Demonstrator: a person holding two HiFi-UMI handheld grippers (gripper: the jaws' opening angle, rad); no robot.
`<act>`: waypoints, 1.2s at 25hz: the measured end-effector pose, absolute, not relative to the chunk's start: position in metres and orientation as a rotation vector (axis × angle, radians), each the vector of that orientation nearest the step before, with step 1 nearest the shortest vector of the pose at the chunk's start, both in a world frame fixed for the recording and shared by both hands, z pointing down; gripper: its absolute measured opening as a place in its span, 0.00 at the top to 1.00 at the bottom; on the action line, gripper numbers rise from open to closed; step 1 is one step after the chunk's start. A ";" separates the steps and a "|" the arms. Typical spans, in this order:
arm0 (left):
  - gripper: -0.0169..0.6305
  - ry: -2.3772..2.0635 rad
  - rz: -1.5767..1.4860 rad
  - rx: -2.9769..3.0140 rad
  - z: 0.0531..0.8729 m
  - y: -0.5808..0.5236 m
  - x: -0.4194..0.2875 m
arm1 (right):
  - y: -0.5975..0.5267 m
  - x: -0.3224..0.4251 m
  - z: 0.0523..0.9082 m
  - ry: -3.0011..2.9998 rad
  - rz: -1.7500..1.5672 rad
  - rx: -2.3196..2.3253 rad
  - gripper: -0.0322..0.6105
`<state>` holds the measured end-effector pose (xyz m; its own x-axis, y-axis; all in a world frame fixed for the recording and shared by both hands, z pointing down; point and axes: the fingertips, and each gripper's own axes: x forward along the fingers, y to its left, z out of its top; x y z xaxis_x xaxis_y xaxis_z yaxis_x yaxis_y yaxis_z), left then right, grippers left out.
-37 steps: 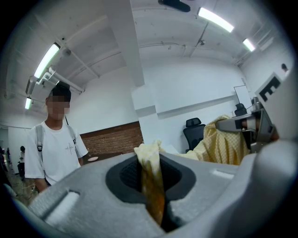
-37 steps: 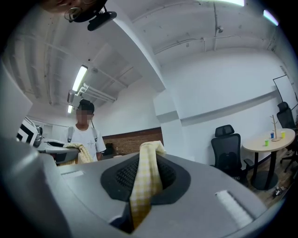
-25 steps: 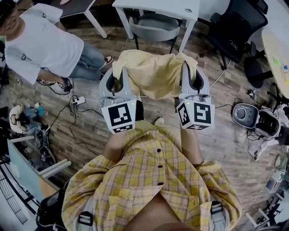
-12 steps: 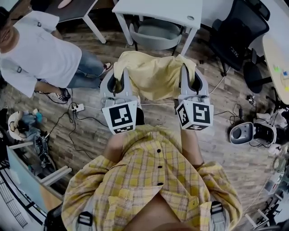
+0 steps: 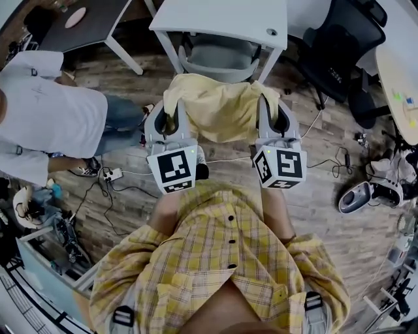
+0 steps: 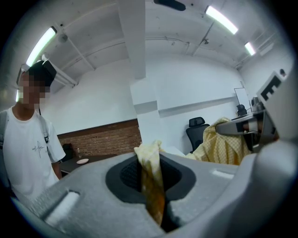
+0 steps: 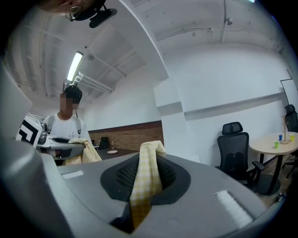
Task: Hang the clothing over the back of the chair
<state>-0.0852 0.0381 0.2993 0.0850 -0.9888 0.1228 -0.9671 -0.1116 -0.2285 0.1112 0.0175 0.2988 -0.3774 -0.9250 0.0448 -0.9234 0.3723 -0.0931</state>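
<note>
Since the earlier frames the grey chair [image 5: 219, 55] and white table [image 5: 215, 19] sit nearer both grippers in the head view; the bystander [image 5: 46, 124] in a white shirt has slid toward the left edge; the yellow checked shirt [image 5: 222, 107] hangs stretched between the two grippers, just in front of the chair's back, contact with it unclear; left gripper [image 5: 171, 112] jaws nearly together, pinching a fold of the shirt, clear in the left gripper view; right gripper [image 5: 273, 107] likewise narrow, clamped on another fold; both grippers side by side, roughly level, marker cubes toward the camera; black office chair [image 5: 339, 45] off to the right; cables lie on the wooden floor [image 5: 313, 215].
</note>
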 end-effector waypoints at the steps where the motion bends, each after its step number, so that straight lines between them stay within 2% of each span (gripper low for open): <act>1: 0.92 2.028 -0.380 -2.255 0.300 0.029 -0.089 | 0.010 0.108 0.300 2.588 -0.165 -1.755 0.89; 16: 0.92 1.914 -0.415 -2.417 0.310 -0.080 -0.155 | -0.086 0.052 0.314 2.522 -0.207 -1.955 0.89; 30: 0.92 1.835 -0.446 -2.547 0.339 -0.134 -0.194 | -0.125 0.016 0.337 2.505 -0.246 -2.117 0.89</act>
